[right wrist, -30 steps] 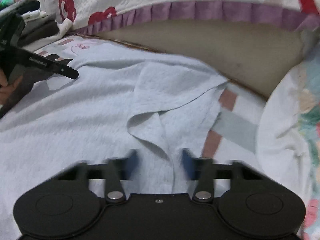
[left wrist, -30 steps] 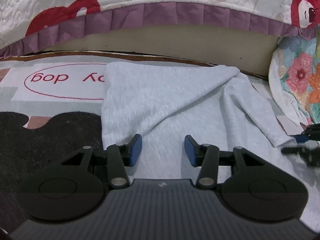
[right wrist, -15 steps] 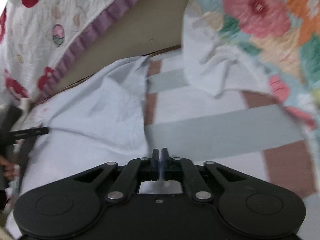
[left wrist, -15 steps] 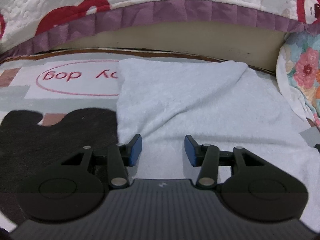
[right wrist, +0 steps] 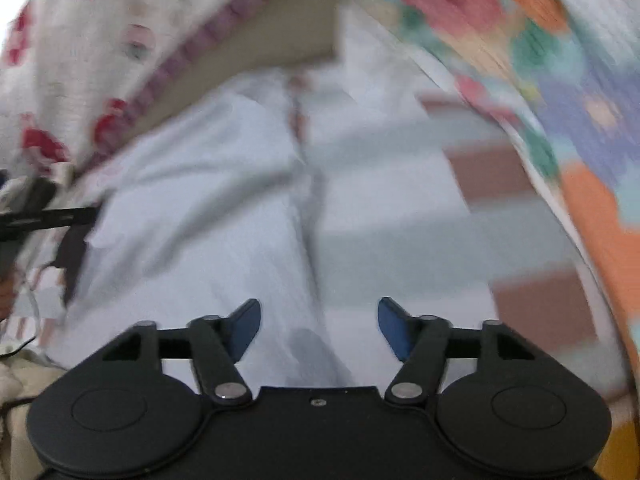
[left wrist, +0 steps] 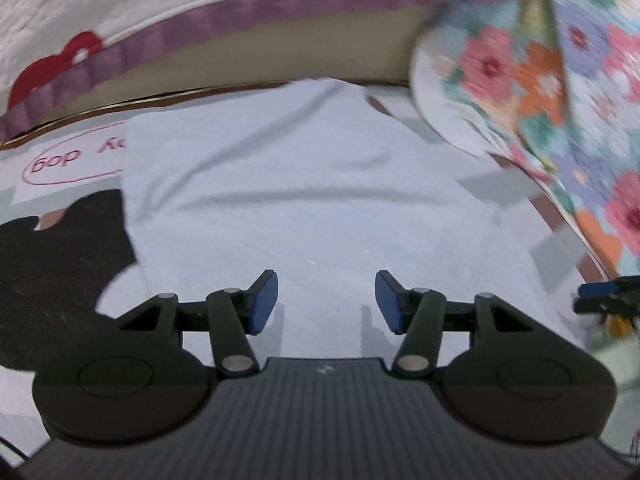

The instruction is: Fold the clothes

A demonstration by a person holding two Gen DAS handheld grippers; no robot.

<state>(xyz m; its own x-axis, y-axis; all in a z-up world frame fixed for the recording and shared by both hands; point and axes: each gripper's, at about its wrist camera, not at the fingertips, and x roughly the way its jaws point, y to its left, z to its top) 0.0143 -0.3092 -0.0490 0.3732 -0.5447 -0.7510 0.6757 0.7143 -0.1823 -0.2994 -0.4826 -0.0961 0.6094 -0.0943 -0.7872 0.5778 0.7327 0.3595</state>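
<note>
Centre of both wrist views: pale blue garment (left wrist: 304, 208) lies flat on the patterned mat (left wrist: 52, 196), long axis running from lower frame up toward the bed skirt (left wrist: 248, 12). Soft, light, limp; I'd grab a corner or edge. My left gripper (left wrist: 326, 300) and right gripper (right wrist: 318, 330) are both opening, nothing between the fingers.

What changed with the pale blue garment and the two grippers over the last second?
The sleeve that stuck out on the right of the pale blue garment has been folded in. The right gripper, pinched on the cloth's edge half a second ago, has let go; its jaws are opening with nothing clamped. The left gripper is opening slightly, empty as before. The patterned mat stayed put.
</note>
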